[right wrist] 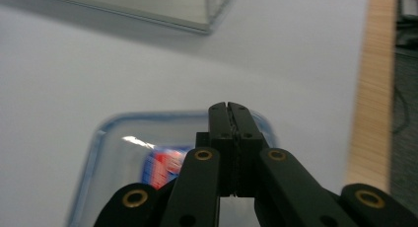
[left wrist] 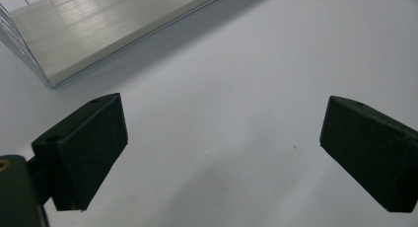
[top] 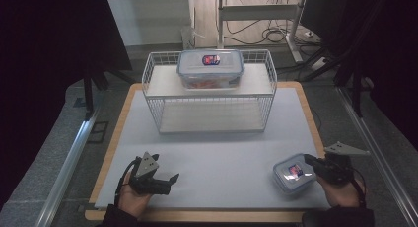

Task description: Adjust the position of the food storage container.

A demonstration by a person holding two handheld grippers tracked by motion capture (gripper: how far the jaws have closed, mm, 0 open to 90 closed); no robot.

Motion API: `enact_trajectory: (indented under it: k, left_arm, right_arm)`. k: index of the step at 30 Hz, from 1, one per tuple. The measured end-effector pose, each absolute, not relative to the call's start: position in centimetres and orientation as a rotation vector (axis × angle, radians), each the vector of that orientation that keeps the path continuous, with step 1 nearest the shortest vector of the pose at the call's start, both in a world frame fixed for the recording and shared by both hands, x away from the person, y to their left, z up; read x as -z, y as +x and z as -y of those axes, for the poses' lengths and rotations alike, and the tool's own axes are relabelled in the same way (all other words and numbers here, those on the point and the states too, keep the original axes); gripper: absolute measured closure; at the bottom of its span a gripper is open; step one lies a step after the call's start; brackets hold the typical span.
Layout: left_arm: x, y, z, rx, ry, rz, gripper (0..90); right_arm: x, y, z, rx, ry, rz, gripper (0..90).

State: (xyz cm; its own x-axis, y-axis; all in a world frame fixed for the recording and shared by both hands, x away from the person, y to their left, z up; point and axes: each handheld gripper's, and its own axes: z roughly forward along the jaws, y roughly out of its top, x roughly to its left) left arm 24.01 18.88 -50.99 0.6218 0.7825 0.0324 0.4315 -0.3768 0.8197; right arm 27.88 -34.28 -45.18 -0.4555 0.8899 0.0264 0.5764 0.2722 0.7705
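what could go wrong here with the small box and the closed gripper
1. The right gripper has its jaws pressed together above the small container, with nothing between them; pushing down could skid the box across the smooth mat.
2. The box sits near the table's right edge, so a nudge might send it off.
3. The left gripper is open and far away, unable to steady it.

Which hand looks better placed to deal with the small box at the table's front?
Right. Its shut tool hovers over the small box; the open left tool sits far across the table.
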Motion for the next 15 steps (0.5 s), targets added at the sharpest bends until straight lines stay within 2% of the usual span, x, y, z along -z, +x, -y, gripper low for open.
enact_trajectory:
  k: [15]
  left_arm:
    - [51.1, 24.1, -18.9, -0.531, 2.016, -0.957, 3.9]
  right_arm:
    - [47.3, 26.4, 38.5, -0.918, 1.441, -2.086, 89.7]
